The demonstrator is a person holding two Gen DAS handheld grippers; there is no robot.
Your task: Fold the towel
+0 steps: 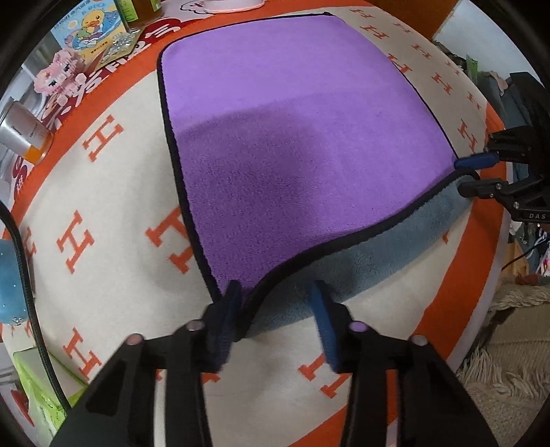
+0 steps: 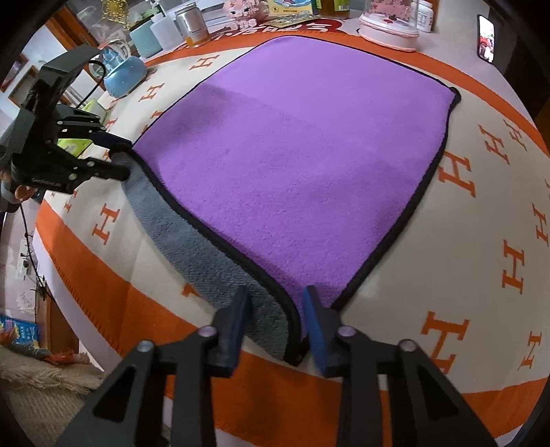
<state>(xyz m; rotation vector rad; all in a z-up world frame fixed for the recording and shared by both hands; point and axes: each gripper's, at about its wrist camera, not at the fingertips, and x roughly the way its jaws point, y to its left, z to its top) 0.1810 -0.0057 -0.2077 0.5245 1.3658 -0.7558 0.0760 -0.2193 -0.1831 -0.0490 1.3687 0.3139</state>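
Note:
A purple towel [image 1: 292,144] with a black hem and grey underside lies on the orange and cream table cover [image 1: 103,240]; its near edge is lifted, showing the grey side [image 1: 395,247]. My left gripper [image 1: 275,302] is open, its fingers straddling the towel's near left corner. My right gripper [image 2: 276,306] is open around the near right corner, with the hem [image 2: 294,330] between the fingers. The towel also fills the right wrist view [image 2: 302,158]. Each gripper shows in the other's view: the right one [image 1: 481,175], the left one [image 2: 117,158].
Jars, a pink toy [image 1: 58,77], a picture book and a blue bowl [image 2: 123,77] stand along the table's far and left sides. A pink-based dome [image 2: 392,24] and a phone [image 2: 485,37] are at the back right. A shaggy rug [image 1: 508,371] lies below the table edge.

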